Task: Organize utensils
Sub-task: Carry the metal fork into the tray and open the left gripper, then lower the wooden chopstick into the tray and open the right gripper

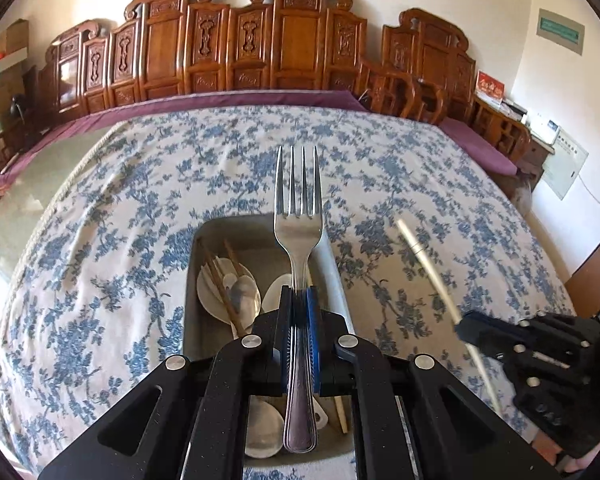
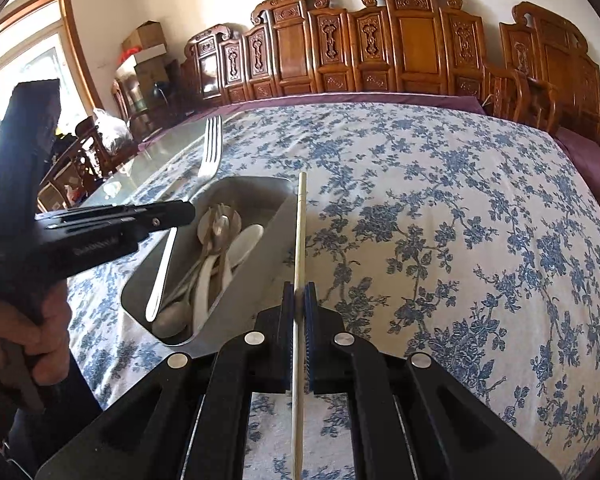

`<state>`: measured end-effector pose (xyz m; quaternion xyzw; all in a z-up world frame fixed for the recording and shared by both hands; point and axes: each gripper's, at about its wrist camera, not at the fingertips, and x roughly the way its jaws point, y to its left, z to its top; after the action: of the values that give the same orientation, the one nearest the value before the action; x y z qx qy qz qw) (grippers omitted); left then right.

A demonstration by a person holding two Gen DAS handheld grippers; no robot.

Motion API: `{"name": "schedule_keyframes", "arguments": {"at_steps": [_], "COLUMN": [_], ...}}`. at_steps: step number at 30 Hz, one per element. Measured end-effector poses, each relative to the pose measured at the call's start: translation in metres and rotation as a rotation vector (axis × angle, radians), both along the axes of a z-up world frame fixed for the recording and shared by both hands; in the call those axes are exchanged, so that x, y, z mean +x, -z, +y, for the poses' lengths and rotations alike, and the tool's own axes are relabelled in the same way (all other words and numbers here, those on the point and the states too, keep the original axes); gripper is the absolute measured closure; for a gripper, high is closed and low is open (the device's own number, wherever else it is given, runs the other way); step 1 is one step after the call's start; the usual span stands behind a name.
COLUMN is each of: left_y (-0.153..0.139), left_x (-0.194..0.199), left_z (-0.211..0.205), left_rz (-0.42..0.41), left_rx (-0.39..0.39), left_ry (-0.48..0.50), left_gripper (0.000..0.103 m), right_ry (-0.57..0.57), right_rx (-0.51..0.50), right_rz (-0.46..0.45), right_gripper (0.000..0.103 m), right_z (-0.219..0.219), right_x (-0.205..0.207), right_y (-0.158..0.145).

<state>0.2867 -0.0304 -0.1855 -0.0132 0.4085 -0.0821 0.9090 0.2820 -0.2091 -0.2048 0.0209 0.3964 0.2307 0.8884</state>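
**A fork in one gripper, a chopstick in the other**

My left gripper (image 1: 300, 300) was closed tight on a shiny silver metal fork (image 1: 298, 216). Its blue pads (image 1: 313, 320) pinched the fork's thin neck. The prongs pointed away from me, and the handle stuck back out between the black arms. I held the fork up in the air, right above the long grey metal tray (image 1: 332, 264).

My right gripper (image 2: 299, 300) was closed on one thin pale wooden chopstick (image 2: 300, 232). The stick ran straight out from the pads. Its far tip was up by the tray's (image 2: 256, 280) far right corner. The rest of it ran along just beside the tray's right wall, not inside it.

The tray sat on a white cloth with blue flowers (image 1: 400, 168) that covered the table. Inside the tray lay a pile of things. There were white spoons with round bowls (image 1: 216, 292), a grey metal spoon (image 1: 244, 292) and brown wooden chopsticks (image 1: 224, 292) lying across them. I could not count them all, because they were heaped on top of each other.

From my right camera I could see my left hand (image 2: 28, 340) wrapped around the black handle of the left gripper (image 2: 188, 210), to the left of the tray. The fork (image 2: 211, 152) poked out past it.

Behind the table stood a row of carved brown wooden chairs (image 1: 228, 44) against the pale wall.
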Motion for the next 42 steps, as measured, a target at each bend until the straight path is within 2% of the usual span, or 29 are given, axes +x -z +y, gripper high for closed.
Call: {"name": "schedule_keyframes", "arguments": {"at_steps": [7,19,25,37,42], "left_y": [0.032,0.055,0.047,0.017,0.003], "left_x": [0.020,0.028,0.021,-0.022,-0.036], "left_z": [-0.004,-0.015,-0.014,0.012,0.023], "left_rz": [0.076,0.133,0.112,0.059,0.039], "left_rx": [0.006,0.021,0.041,0.070,0.075], "left_ry": [-0.008,0.003,0.009,0.003,-0.003], "left_gripper": [0.097,0.097,0.096,0.096,0.095], "right_ry": [0.012,-0.003,-0.005,0.014,0.027], "right_rx": [0.008,0.013,0.002,-0.025,-0.036], "right_rz": [0.013,0.005,0.008,0.034,0.022], "right_gripper": [0.097,0.097,0.097,0.097,0.097], "right_z": [-0.006,0.000,0.002,0.006,0.010], "right_x": [0.008,0.008,0.008,0.008,0.003], "right_y": [0.004,0.001,0.002,0.011,0.001]}}
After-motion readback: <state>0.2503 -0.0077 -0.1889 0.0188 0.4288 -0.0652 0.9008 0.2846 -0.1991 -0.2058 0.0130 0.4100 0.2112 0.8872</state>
